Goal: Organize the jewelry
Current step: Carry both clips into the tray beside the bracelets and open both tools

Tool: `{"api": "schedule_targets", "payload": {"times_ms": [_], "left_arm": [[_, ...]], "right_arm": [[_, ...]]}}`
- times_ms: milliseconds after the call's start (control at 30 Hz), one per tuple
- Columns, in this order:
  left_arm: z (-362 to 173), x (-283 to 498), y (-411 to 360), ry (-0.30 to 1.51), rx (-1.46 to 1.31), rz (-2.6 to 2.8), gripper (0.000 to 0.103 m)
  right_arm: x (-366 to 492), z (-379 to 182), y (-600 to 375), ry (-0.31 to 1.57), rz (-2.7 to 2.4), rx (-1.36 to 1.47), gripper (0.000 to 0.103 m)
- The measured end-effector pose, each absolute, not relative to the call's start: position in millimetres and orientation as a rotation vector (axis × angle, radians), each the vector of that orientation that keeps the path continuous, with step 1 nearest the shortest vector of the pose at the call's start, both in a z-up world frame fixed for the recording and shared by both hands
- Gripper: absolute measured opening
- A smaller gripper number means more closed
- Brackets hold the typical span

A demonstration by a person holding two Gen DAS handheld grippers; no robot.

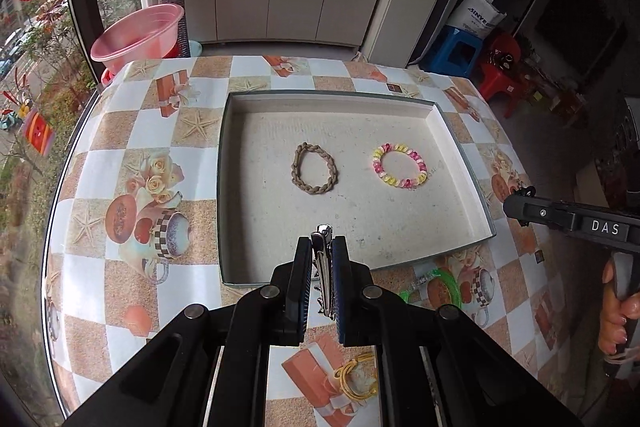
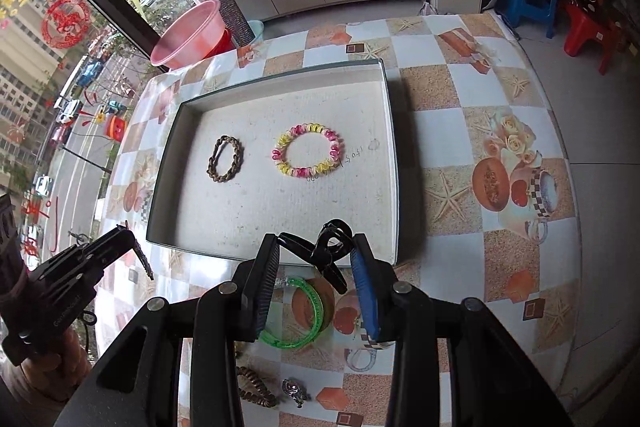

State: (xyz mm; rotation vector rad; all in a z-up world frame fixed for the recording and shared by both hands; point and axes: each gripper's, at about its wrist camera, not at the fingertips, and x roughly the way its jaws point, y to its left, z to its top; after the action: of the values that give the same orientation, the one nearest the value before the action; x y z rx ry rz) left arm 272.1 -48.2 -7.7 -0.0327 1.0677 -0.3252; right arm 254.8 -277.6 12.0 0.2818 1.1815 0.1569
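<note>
A shallow grey tray (image 1: pixel 460 163) (image 2: pixel 390 163) on the table holds a brown braided bracelet (image 1: pixel 315 167) (image 2: pixel 225 157) and a pink-and-yellow coil bracelet (image 1: pixel 399 165) (image 2: pixel 308 155). My left gripper (image 1: pixel 322 247) is shut on a silver toothed hair clip (image 1: pixel 323 267) above the tray's near edge; it also shows in the right wrist view (image 2: pixel 132 247). My right gripper (image 2: pixel 316 255) is shut on a black claw hair clip (image 2: pixel 324 251) at the tray's near edge; its tip shows in the left wrist view (image 1: pixel 520 205).
On the checkered tablecloth near the tray lie a green bangle (image 2: pixel 300 311) (image 1: pixel 440 281), a yellow cord loop (image 1: pixel 352 379), a brown coil tie (image 2: pixel 256 387) and a small metal charm (image 2: pixel 295 390). A pink basin (image 1: pixel 138 33) stands past the table's far left corner.
</note>
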Motion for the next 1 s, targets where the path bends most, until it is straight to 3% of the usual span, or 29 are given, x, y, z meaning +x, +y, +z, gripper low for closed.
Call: {"api": "schedule_targets", "payload": {"times_ms": [1000], "left_arm": [[-83.1,356.5,-85.4,1.139,0.058,-0.178,0.023]], "right_arm": [[359.5,-65.2,-279.4,1.283,0.136,0.306,0.04]]}}
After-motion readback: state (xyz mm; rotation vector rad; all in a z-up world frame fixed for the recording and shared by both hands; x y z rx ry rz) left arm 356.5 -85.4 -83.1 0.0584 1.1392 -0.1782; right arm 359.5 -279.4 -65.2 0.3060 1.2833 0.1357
